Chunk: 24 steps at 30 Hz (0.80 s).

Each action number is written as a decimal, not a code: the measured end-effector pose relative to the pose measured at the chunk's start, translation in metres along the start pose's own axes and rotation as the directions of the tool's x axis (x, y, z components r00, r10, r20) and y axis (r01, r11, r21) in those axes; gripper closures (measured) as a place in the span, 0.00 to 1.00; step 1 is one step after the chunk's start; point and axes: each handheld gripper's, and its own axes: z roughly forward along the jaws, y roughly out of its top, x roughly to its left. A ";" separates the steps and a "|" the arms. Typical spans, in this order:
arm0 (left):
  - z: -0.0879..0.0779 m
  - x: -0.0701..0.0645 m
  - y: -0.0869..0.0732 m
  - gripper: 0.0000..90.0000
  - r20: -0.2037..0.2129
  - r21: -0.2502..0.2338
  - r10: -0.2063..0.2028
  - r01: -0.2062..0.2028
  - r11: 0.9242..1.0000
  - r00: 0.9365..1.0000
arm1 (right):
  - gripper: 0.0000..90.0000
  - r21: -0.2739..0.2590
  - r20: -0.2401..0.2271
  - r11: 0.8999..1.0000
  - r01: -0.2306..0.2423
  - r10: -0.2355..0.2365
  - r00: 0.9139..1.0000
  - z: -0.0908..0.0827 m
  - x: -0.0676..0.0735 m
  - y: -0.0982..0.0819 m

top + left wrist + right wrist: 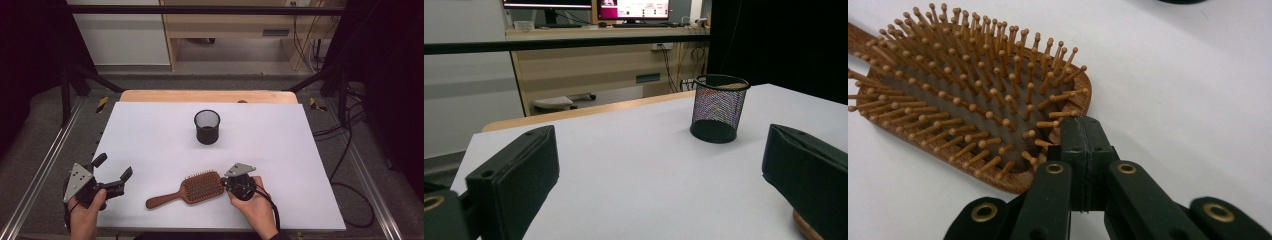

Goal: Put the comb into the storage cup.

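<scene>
A wooden paddle hairbrush [200, 188] lies bristles-up near the front of the white table [150, 125], its handle pointing left. My right gripper [228, 183] is shut, and its joined tips rest against the right rim of the brush head. In the right gripper view the closed pads [1083, 139] touch the brush [973, 100] at its wooden edge, with nothing between them. My left gripper [114, 168] is held open at the front left corner, with nothing between its jaws. A black mesh cup [207, 126] stands upright mid-table, and it sits ahead of my left gripper [661, 150] as the cup [719, 107].
Behind the white sheet a wooden table edge [207, 96] shows. Metal frame rails [45, 160] run along both sides, and cables [350, 150] lie on the floor at the right. A wooden desk with monitors [624, 10] stands beyond the table.
</scene>
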 end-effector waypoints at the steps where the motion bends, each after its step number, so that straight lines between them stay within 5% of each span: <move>1: 0.000 0.000 0.000 0.02 -0.001 0.000 -0.001 0.001 1.000 1.000 | 1.00 0.000 0.000 1.000 0.000 0.000 1.000 0.000 0.000 0.000; 13: 0.003 -0.003 -0.001 0.02 0.012 0.020 -0.002 0.002 1.000 1.000 | 0.96 -0.025 0.000 1.000 -0.007 0.007 1.000 0.009 0.003 0.002; 20: 0.000 -0.004 -0.001 0.03 0.015 0.030 -0.015 0.014 0.999 1.000 | 0.84 -0.141 0.030 0.988 -0.058 0.063 0.998 -0.011 -0.016 -0.001; 23: 0.001 -0.007 0.000 0.03 0.025 0.033 -0.015 0.014 0.999 1.000 | 0.71 -0.246 0.062 0.968 -0.047 0.064 0.996 -0.029 -0.027 -0.003; 24: 0.001 -0.008 0.000 0.03 0.031 0.039 -0.014 0.013 0.999 0.999 | 0.71 -0.246 0.062 0.968 -0.047 0.064 0.996 -0.029 -0.027 -0.003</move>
